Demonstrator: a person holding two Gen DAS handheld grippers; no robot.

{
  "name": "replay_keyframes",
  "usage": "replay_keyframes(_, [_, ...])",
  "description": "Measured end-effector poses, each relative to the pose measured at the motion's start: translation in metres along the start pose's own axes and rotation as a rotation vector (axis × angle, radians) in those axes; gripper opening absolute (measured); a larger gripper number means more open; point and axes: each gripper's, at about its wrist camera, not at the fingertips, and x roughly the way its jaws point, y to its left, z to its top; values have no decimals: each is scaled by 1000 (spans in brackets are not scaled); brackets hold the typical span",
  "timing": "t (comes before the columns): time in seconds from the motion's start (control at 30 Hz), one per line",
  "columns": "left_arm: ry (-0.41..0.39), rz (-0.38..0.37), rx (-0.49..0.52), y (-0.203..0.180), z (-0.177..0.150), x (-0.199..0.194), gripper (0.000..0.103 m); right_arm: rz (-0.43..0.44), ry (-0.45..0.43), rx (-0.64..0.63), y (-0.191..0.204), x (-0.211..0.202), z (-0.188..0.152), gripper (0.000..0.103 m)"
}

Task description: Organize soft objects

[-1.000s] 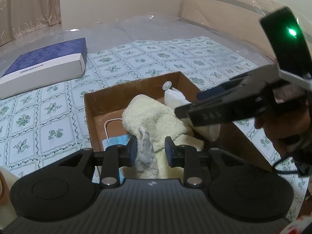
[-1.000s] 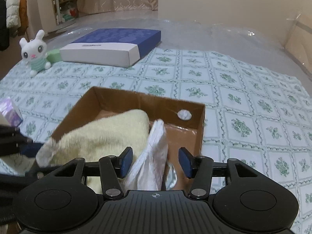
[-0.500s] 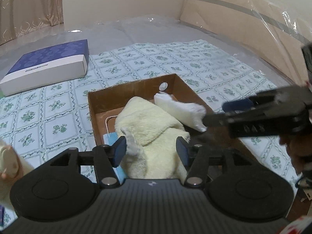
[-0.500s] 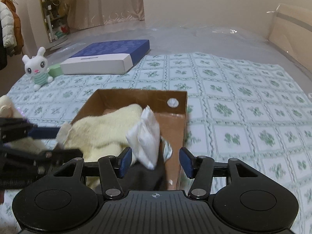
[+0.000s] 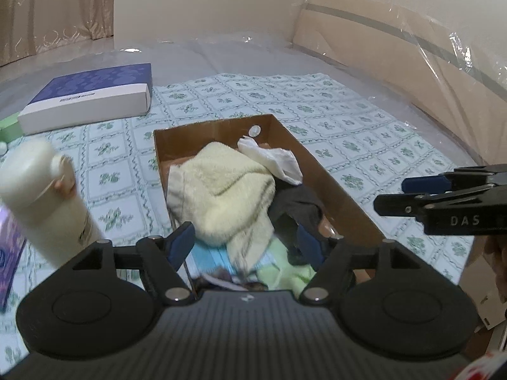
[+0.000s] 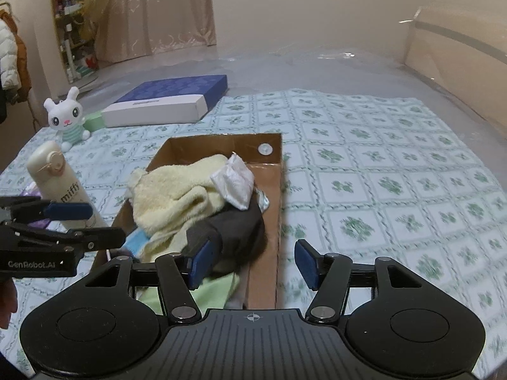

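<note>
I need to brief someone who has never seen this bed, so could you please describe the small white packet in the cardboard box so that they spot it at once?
On the green-patterned sheet lies an open cardboard box heaped with soft things. The white packet rests on top of the heap near the far end, leaning on the pale yellow towel just above a dark grey cloth. It alone is small, crinkly and pure white.

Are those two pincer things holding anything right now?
No. The left gripper and right gripper are both opening with nothing pinched; the yellow towel and white packet lie in the cardboard box.
</note>
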Motion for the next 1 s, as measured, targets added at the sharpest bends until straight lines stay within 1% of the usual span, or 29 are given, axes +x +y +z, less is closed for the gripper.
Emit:
replay_keyframes(0.13, [-17, 0, -37, 1, -17, -22, 80, -11, -7, 29, 7, -21, -12, 62])
replay_keyframes(0.23, [-28, 16, -56, 2, -31, -39, 85, -11, -22, 38, 13, -36, -20, 64])
replay_keyframes(0.37, [-52, 45, -83, 6, -46, -61, 91, -3, -39, 93, 22, -53, -31, 67])
replay_keyframes(0.47, [-59, 66, -103, 8, -57, -76, 92, -16, -47, 73, 34, -65, -40, 68])
replay_keyframes(0.53, [-73, 90, -106, 8, -63, -87, 96, -26, -55, 68, 42, -72, -46, 69])
replay_keyframes(0.63, [-100, 126, -113, 9, -73, -102, 97, -27, -63, 84, 54, -80, -56, 70])
replay_keyframes(0.73, [-85, 151, -143, 13, -82, -114, 97, -38, -71, 111, 64, -87, -64, 71])
replay_keyframes(0.8, [-72, 151, -160, 15, -87, -122, 97, -42, -77, 107, 73, -91, -68, 71])
replay_keyframes(0.9, [-86, 160, -150, 17, -93, -137, 97, -44, -77, 87, 87, -98, -76, 71])
replay_keyframes(1.0, [-90, 165, -152, 18, -101, -152, 97, -71, -87, 92, 97, -106, -88, 71])
